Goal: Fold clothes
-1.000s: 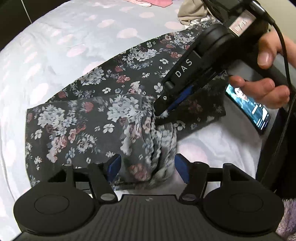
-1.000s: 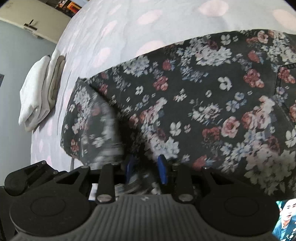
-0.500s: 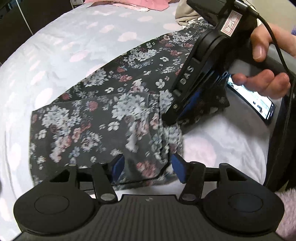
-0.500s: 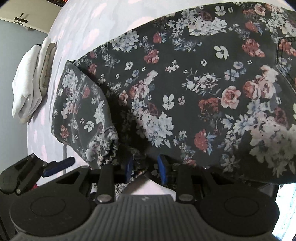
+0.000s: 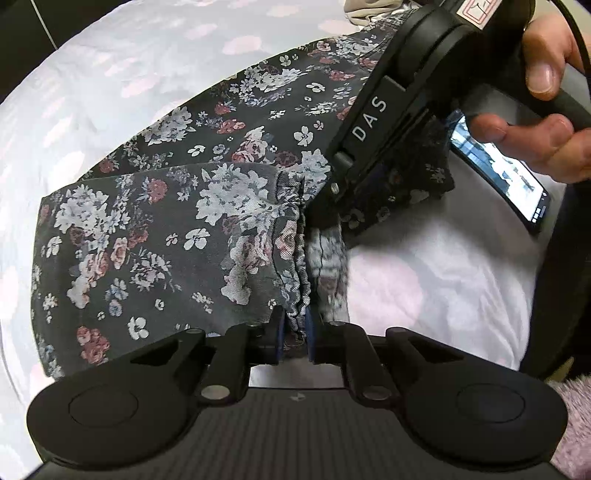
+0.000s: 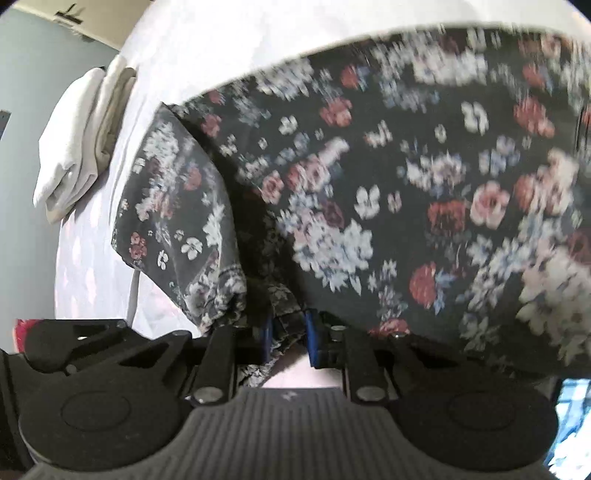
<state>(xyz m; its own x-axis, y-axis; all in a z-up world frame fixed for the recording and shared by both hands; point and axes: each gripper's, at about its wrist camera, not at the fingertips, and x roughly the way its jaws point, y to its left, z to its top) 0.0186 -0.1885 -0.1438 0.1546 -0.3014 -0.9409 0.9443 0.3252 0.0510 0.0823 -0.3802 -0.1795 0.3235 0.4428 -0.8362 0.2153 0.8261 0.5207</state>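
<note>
A dark floral garment (image 5: 155, 236) lies partly folded on the bed, its gathered elastic waistband (image 5: 299, 266) running toward me. My left gripper (image 5: 294, 332) is closing, and its blue pads pinch that waistband. In the left wrist view the right gripper's black body (image 5: 369, 122) slants down from the upper right in a person's hand (image 5: 546, 110), its tip buried in the cloth. In the right wrist view the right gripper (image 6: 288, 338) is closing on a bunched edge of the same garment (image 6: 369, 206), which fills the blurred picture.
The bed sheet (image 5: 110, 74) is pale with pink spots. A lit phone (image 5: 498, 177) lies on it to the right of the garment. A folded white cloth (image 6: 81, 140) sits at the bed's far left edge. Beige clothing (image 5: 369, 11) lies beyond the garment.
The left jaws went from wide apart to pinching the gathered waistband, and the left gripper came down closer to the cloth. The right jaws narrowed a little on their bunch of fabric.
</note>
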